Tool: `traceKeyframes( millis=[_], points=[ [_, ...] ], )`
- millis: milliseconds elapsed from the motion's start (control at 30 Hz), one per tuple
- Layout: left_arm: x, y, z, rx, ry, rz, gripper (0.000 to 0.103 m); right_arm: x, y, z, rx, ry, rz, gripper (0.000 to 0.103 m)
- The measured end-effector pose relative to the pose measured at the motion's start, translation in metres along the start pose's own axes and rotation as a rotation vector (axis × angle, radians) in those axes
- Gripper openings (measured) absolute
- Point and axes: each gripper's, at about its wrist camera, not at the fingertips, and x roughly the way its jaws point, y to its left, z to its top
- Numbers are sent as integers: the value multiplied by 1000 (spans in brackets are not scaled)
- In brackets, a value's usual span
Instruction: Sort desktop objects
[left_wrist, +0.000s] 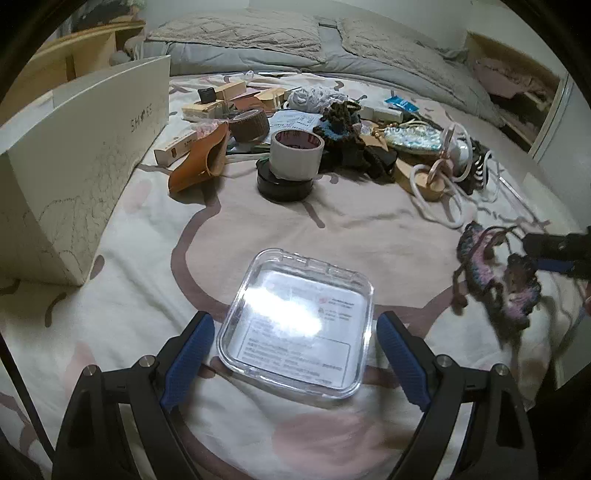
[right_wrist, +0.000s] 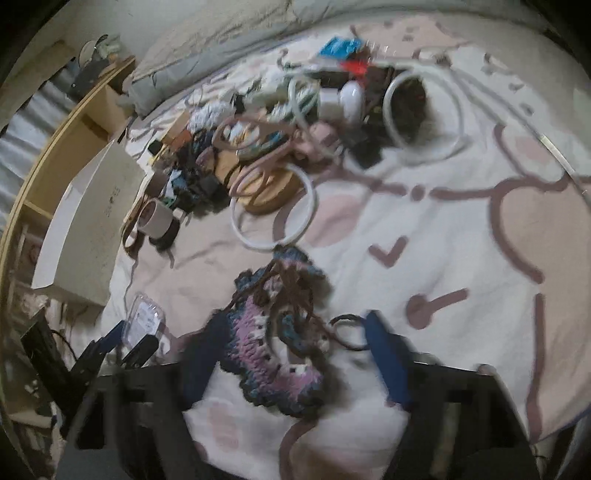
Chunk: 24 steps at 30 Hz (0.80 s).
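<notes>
A clear plastic box lies on the bedspread between the fingers of my left gripper, which is open around it without touching. It shows small at the left in the right wrist view. A pink, blue and brown crochet piece hangs between the fingers of my right gripper; the view is blurred and the jaws look wide apart. In the left wrist view the crochet piece dangles from the right gripper above the bed at the right.
A white shoe box stands at the left. A pile of objects lies across the bed: tape rolls, an orange leather case, small cartons, white rings, dark crochet pieces. Pillows and a duvet lie behind.
</notes>
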Motion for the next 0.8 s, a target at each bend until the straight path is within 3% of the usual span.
traceKeyframes(
  millis=[133,400,633,800],
  points=[
    [2,-1,0,24,1,26,92,-3,-1,-7,-32,9,-9,78],
    [7,0,3,21,11,30,95,9,-11,-31,3,111,34,78],
    [8,0,2,33,11,38,96,19,10,-33,-10,210,212,78],
    [9,-2,2,40,8,56,97,26,18,-19,27,217,308,78]
  ],
)
